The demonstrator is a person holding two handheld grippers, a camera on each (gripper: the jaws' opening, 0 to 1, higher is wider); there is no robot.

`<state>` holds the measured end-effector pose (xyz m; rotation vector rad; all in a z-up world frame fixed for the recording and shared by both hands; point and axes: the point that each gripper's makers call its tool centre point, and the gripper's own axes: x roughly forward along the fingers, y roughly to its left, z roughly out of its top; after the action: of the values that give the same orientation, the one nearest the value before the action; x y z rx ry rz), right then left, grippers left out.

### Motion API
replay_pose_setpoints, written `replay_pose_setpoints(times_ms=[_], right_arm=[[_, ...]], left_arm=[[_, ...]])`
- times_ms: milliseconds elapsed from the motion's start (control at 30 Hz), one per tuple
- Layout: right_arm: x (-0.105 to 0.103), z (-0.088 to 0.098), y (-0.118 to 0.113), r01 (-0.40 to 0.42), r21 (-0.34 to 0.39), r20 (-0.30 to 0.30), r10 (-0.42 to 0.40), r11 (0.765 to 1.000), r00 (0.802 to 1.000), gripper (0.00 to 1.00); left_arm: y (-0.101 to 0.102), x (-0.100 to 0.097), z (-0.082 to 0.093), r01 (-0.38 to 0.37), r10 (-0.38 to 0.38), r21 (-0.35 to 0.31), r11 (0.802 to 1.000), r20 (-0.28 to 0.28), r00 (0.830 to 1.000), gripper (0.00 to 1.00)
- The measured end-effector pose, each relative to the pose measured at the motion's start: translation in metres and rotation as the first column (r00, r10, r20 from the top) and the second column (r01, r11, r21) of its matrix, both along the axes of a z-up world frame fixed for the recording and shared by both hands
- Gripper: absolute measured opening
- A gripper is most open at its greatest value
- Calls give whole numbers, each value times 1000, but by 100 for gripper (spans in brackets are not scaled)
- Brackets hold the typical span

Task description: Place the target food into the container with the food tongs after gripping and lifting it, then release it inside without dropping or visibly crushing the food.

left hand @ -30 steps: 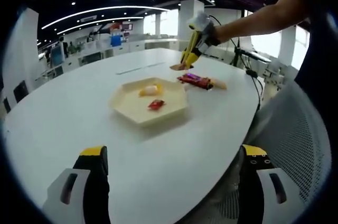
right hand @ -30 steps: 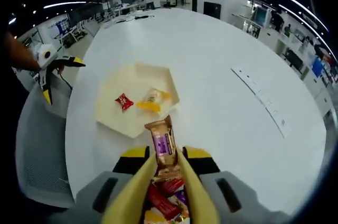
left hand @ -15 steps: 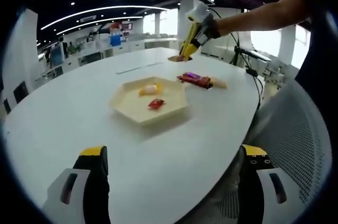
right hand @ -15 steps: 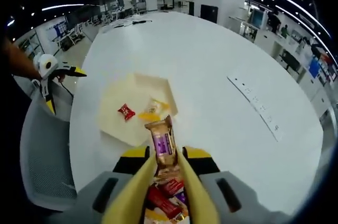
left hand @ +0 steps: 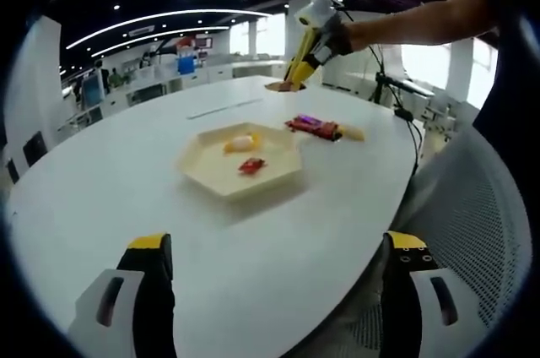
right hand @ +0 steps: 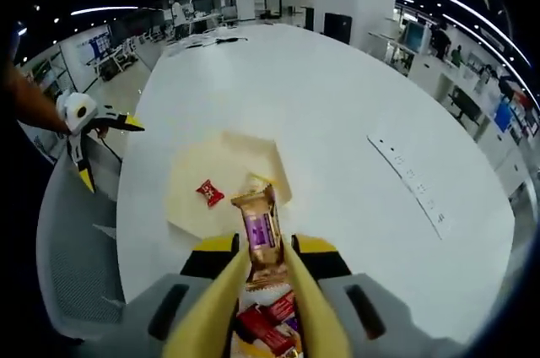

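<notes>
White laminate forms the large oval bench, which spans most of both views; behind it lies an open-plan office with ceiling light strips. Grey mesh chair stands at the bench edge, at the right of the left gripper view. Cream hexagonal tray rests flat near that edge and serves as the container; inside it lie a small red-wrapped sweet and a yellow-and-white wrapped item, apart from each other. Just beyond the tray on the bench lies a small cluster of wrapped snacks, red and purple, with a pale piece at its end. Yellow food tongs run forward between the jaws of the right gripper, which is clamped on them; the tong tips pinch a brown-and-purple wrapped bar by its lower half. In the left gripper view that bar is held in the air well above the bench and beyond the snack cluster, so it is lifted and not yet inside the tray; in the right gripper view it overlaps the tray's near rim. Left gripper hovers over the near bench edge with its yellow-tipped jaws spread wide and nothing between them; seen from the right gripper view it is held beside the chair.
</notes>
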<state>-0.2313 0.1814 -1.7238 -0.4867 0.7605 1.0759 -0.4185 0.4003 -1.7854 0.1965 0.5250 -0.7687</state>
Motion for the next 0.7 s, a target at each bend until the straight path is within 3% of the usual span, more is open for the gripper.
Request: replay_pose_setpoints(times_ms=[700], right_arm=[[-5,30,78,-80,33,29,79,996,996,23]], left_arm=[[2,0,-1,0,0,9,1000,6,1000,100]])
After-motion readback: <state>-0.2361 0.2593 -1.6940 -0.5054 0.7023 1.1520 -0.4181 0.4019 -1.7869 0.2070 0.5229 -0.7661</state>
